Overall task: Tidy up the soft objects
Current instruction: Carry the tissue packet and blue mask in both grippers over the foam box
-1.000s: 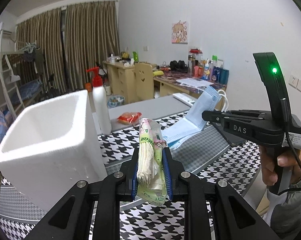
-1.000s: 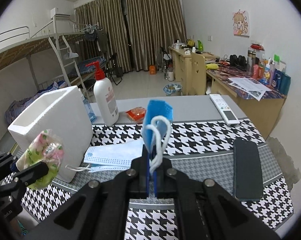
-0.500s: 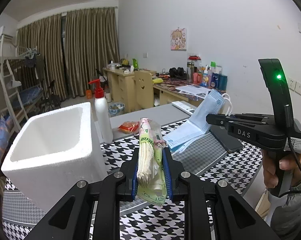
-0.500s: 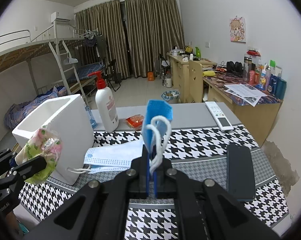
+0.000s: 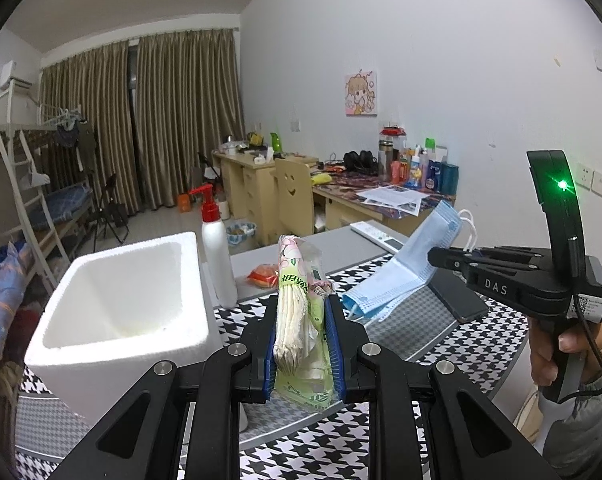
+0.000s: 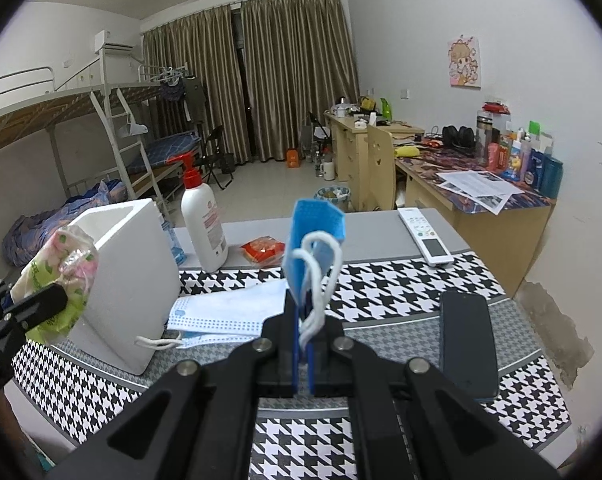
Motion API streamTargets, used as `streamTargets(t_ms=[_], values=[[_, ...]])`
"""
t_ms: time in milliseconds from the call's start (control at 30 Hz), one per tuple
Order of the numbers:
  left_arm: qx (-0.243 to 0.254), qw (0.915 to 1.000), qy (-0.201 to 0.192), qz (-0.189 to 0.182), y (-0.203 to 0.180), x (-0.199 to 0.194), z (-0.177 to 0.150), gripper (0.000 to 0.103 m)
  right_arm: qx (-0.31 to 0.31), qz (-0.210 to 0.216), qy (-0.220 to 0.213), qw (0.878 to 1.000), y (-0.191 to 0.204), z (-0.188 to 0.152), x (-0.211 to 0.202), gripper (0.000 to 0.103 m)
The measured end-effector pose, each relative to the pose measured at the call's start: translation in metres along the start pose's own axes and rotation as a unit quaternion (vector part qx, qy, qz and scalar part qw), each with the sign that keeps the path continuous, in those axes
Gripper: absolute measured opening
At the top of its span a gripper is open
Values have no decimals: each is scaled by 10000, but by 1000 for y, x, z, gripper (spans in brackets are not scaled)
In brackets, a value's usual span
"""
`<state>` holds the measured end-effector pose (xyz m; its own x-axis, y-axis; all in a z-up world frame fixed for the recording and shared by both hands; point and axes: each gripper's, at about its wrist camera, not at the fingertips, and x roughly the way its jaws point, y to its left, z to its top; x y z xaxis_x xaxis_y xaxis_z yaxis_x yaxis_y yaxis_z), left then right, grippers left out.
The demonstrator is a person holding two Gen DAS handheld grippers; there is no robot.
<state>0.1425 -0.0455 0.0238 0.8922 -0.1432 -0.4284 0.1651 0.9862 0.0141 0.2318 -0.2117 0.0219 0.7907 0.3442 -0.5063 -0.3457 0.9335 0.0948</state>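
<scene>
Two tongs raised over houndstooth tabletop: left tongs clamped green plastic tissue pack; right tongs pinched folded blue face mask.

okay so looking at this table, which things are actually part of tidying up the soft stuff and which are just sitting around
Part of the job:
- tissue pack, clamped in the left gripper
- blue face mask, pinched in the right gripper
- loose masks on the table
- white foam box, open, likely the bin

Just lying about:
- pump bottle
- remote
- phone
- orange snack packet

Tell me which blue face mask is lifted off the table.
The folded blue face mask pinched in the right gripper; the other masks lie flat beside the white foam box.
</scene>
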Motion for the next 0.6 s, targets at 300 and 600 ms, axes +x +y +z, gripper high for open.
streamTargets(t_ms=[300,600], values=[[1,10000,-35,66,6,6,8,23,-9,-36,-193,9998,0,7,-9,5],[-42,9997,-120,187,12,10,16,23,49,-3,-370,9993,-2,17,-8,5]])
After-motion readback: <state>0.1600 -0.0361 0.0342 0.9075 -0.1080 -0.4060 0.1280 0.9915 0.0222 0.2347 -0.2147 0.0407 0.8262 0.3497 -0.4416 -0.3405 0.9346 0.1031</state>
